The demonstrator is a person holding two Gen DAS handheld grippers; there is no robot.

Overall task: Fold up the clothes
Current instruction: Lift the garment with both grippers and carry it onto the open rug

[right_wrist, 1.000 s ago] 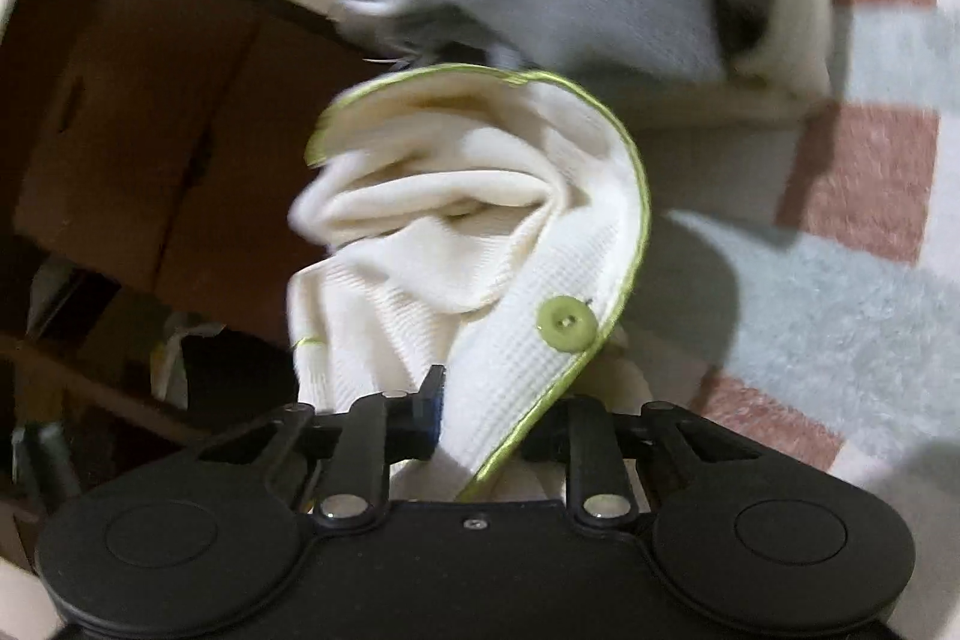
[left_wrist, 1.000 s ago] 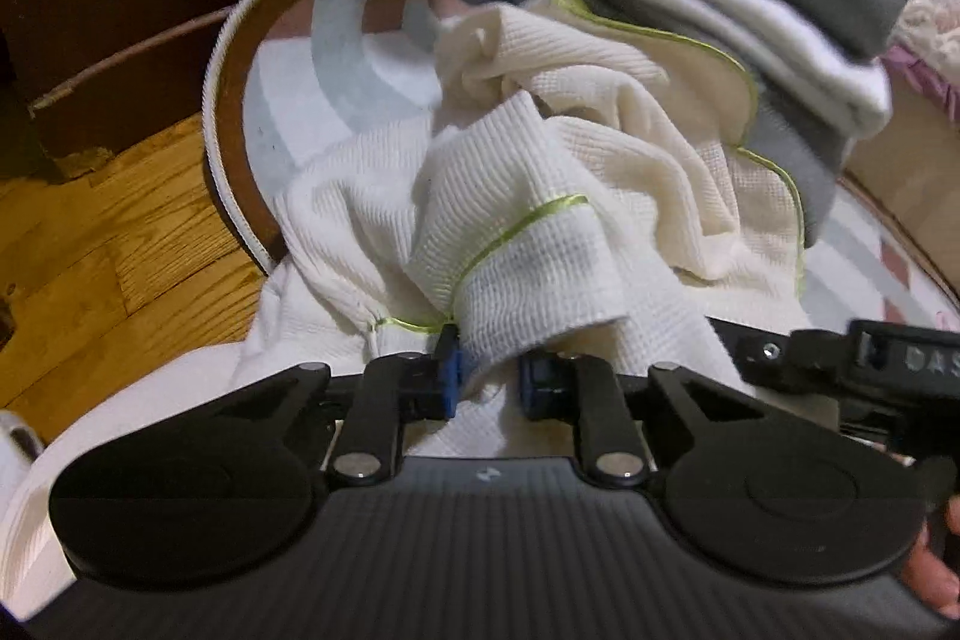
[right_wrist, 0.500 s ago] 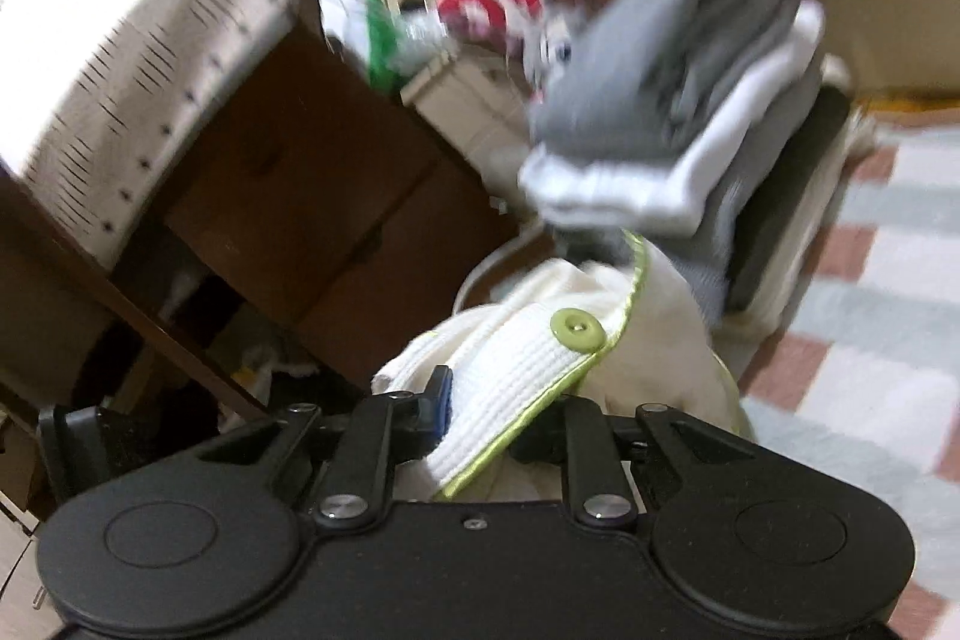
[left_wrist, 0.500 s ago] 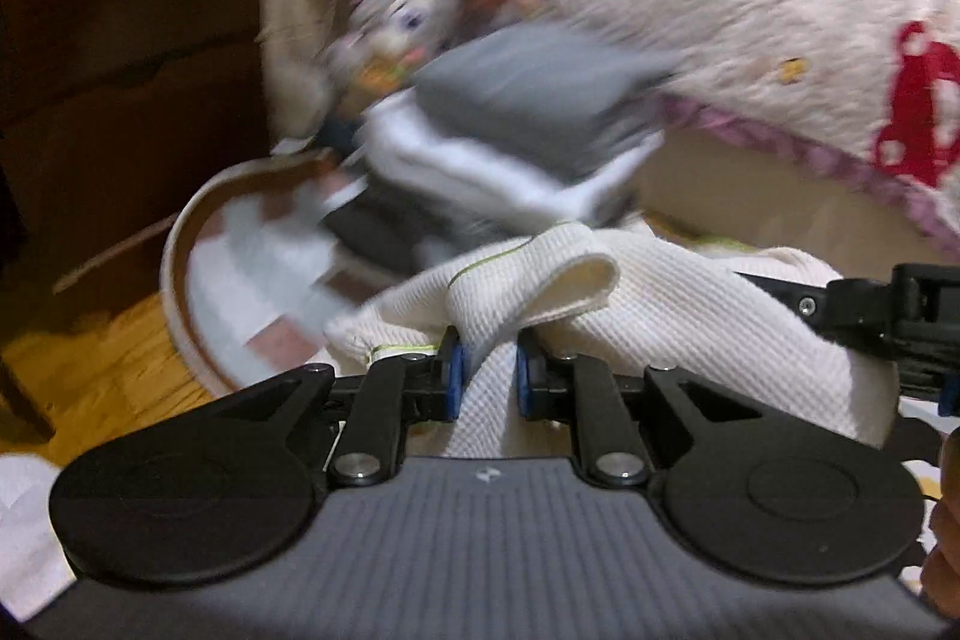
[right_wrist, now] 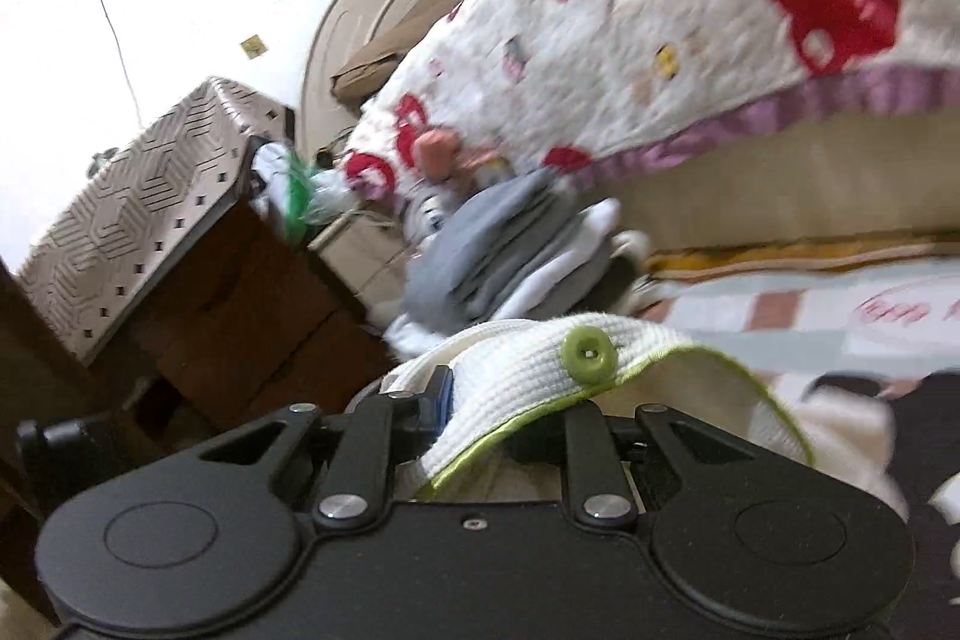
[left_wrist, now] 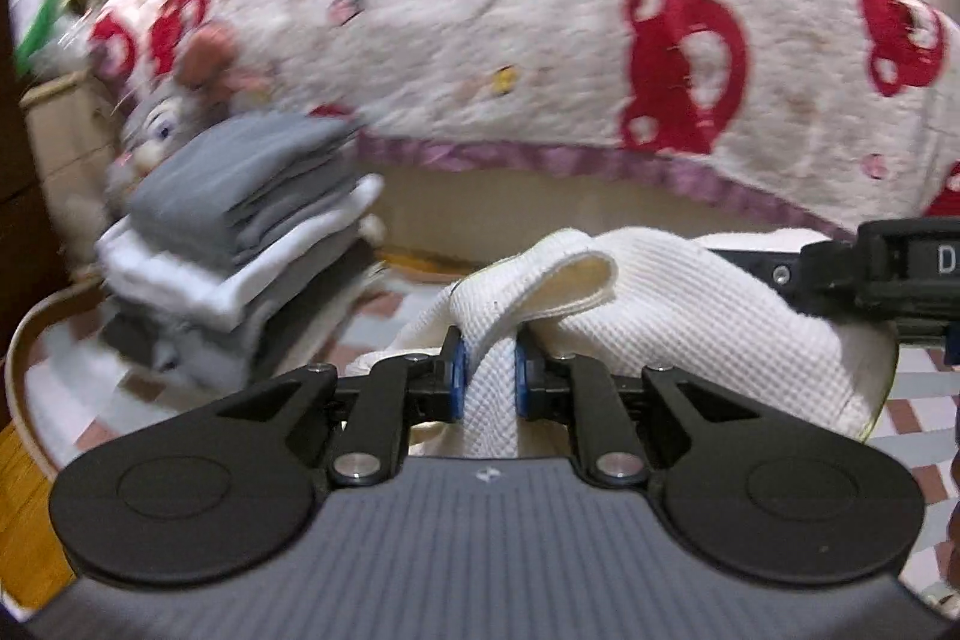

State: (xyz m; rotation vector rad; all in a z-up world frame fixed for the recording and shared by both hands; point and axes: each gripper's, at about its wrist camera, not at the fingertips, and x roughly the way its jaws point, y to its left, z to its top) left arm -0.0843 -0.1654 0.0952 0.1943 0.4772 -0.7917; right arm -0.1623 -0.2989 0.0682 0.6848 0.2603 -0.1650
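A cream waffle-knit garment (left_wrist: 648,322) with lime-green trim hangs between both grippers, lifted off the rug. My left gripper (left_wrist: 487,381) is shut on a bunched fold of it, and a loop of cloth flops over the blue pads. In the right wrist view my right gripper (right_wrist: 501,409) is shut on the garment's (right_wrist: 516,388) placket edge, just below a green button (right_wrist: 587,351); its right finger is hidden under the cloth. The right gripper's black body (left_wrist: 888,274) shows at the right edge of the left wrist view.
A stack of folded grey and white clothes (left_wrist: 240,244) sits on a checked rug (left_wrist: 918,412) to the left. Behind it runs a bed with a white quilt with red cars (left_wrist: 540,40). A brown cabinet (right_wrist: 240,316) stands at left, with wooden floor (left_wrist: 24,544) below.
Both grippers have risen and tilted up with the garment; the view swung from the rug and crumpled cloth to the bed and folded stack. Both grips are unchanged.
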